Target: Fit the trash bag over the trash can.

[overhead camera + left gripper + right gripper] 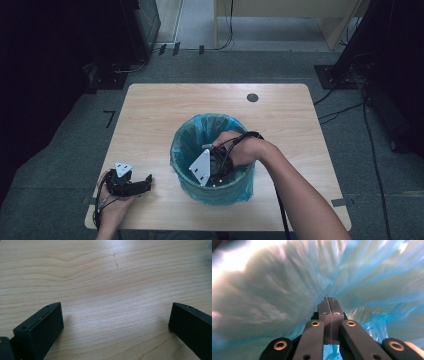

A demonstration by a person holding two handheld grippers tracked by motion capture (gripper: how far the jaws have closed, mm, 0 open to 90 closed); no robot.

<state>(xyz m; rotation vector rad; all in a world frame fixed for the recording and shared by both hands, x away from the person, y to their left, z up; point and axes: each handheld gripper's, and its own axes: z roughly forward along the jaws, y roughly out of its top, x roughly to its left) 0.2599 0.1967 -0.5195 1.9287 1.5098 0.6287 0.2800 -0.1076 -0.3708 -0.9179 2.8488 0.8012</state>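
Closed right gripper (329,302) inside blue-lined bin (212,192)

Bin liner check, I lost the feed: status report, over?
Right gripper shut, inside blue bin liner. Left gripper open, resting on table. Nothing in the way.

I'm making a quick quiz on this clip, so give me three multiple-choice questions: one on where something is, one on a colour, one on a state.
1. Where is the right hand-held gripper?
A. Inside the bin
B. On the floor
C. At the table's far edge

2. What colour is the bin's liner?
A. Red
B. Blue
C. Black

3. How do the left hand-held gripper's jaws stand?
A. Wide apart, nothing between
C. Shut on a cup
B. Shut on a cloth

Key: 1 A, the hand reaches down into the bin; 2 B, blue plastic wraps its rim; 3 A, bare table shows between the jaws.
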